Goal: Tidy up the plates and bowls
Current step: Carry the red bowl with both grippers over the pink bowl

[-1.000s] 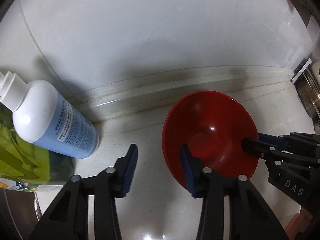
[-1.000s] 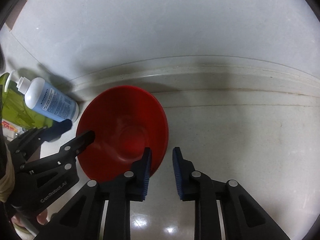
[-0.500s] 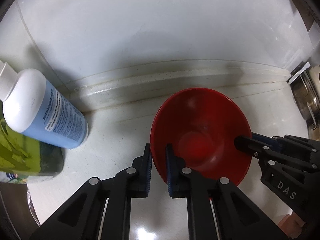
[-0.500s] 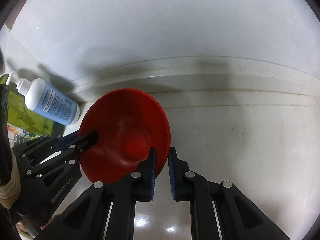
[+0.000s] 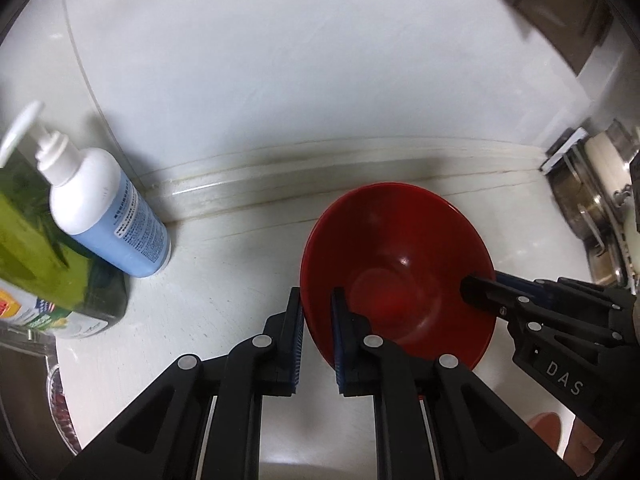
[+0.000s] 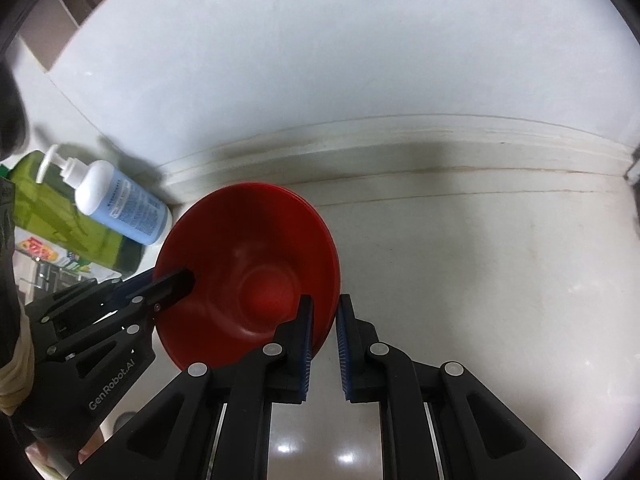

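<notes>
A red bowl (image 5: 400, 272) is held between both grippers over the white counter, near the back wall. My left gripper (image 5: 316, 316) is shut on the bowl's left rim, one finger inside and one outside. My right gripper (image 6: 324, 320) is shut on the bowl's right rim in the same way; the bowl also shows in the right wrist view (image 6: 256, 272). Each gripper shows in the other's view, the right one (image 5: 484, 292) and the left one (image 6: 176, 284). The bowl looks lifted and tilted slightly; its underside is hidden.
A white and blue pump bottle (image 5: 108, 208) and a green bottle (image 5: 36, 248) stand at the left by the wall corner. Steel pots (image 5: 600, 216) stand at the right. The white counter (image 6: 480, 264) stretches right of the bowl.
The left gripper closed on the bowl's rim from wide open. The right gripper tightened on the opposite rim. Both views have since pulled back and up, with the bowl between the grippers.
</notes>
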The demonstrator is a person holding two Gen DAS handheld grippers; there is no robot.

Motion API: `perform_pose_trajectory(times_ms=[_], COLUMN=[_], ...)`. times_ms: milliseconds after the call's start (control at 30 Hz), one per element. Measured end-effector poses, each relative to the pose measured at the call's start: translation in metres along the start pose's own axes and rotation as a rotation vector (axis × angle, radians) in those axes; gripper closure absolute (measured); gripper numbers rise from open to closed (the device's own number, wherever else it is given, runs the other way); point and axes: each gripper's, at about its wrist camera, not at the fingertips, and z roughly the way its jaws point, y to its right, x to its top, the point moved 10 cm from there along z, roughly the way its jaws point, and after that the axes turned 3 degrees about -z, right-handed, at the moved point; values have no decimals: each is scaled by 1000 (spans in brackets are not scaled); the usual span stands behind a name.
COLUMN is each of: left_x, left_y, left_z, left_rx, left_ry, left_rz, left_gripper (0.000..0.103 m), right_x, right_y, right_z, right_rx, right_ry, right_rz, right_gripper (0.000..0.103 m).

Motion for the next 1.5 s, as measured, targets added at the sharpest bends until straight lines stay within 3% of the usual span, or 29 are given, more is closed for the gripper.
perform_pose_trajectory(times_ms=[500, 867, 1200, 1500], left_x=[-32, -78, -123, -156], left_y=[65, 114, 148, 166], left_z=[-75, -105, -109, -98], left_rx=[-92, -139, -202, -222], left_ry=[96, 97, 44, -27], left_rz=[59, 120, 145, 161], left_gripper=[89, 89, 89, 89], right_x=[-49, -96, -147, -186], right_y=[6, 24, 56, 73], right_z=[-96, -140, -168, -163], right_rx=[-74, -114, -138, -151], right_ry=[141, 194, 204, 166], right_rz=[5, 53, 118, 174], right_gripper=[90, 90, 90, 90])
